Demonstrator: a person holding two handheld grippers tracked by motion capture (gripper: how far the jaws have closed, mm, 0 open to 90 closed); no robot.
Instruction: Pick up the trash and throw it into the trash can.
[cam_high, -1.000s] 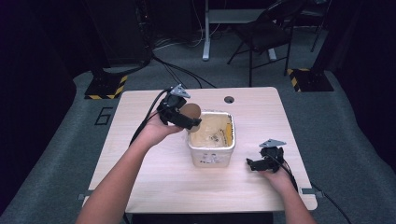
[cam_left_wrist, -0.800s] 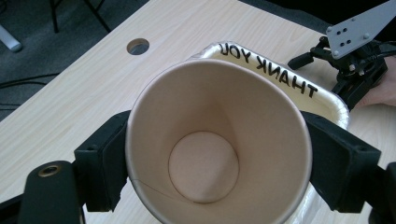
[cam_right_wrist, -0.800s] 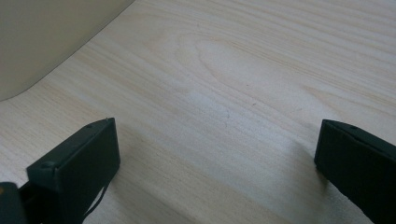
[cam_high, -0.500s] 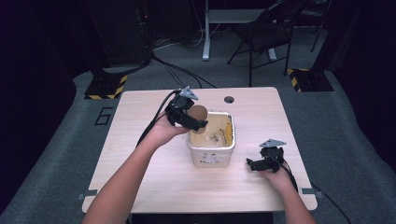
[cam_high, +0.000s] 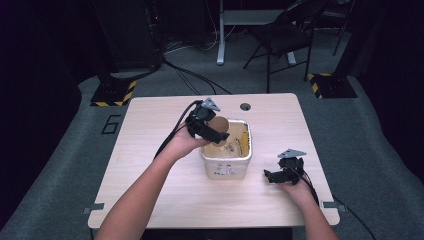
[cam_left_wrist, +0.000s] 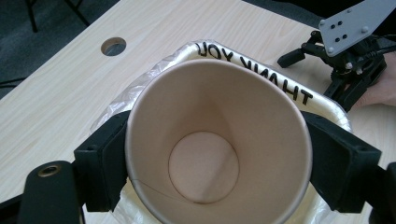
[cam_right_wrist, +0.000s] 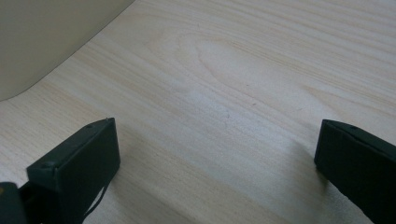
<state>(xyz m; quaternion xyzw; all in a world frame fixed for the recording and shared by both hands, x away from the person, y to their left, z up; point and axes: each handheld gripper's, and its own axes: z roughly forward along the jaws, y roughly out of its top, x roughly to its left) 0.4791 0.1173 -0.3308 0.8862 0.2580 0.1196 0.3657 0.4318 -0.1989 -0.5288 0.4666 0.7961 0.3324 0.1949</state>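
Over the bin's (cam_high: 226, 160) left rim, the left gripper (cam_left_wrist: 215, 154) holds a brown paper cup (cam_high: 218, 124), its jaws clamped on the cup's two sides near the mouth. In the left gripper view the cup (cam_left_wrist: 215, 140) is empty and its mouth faces the camera, so it lies tipped on its side, not upright. The bin (cam_left_wrist: 322, 100) is lined with a bag printed THANK YOU, and held above that opening the cup looks set to be dropped in as rubbish. The right gripper (cam_high: 284, 172) rests on the table (cam_high: 150, 150) just right of the bin, jaws spread wide on nothing; in its own view they (cam_right_wrist: 217, 158) bracket bare wood, with the bin's wall (cam_right_wrist: 42, 37) near. Parked there, it seems kept clear of the drop
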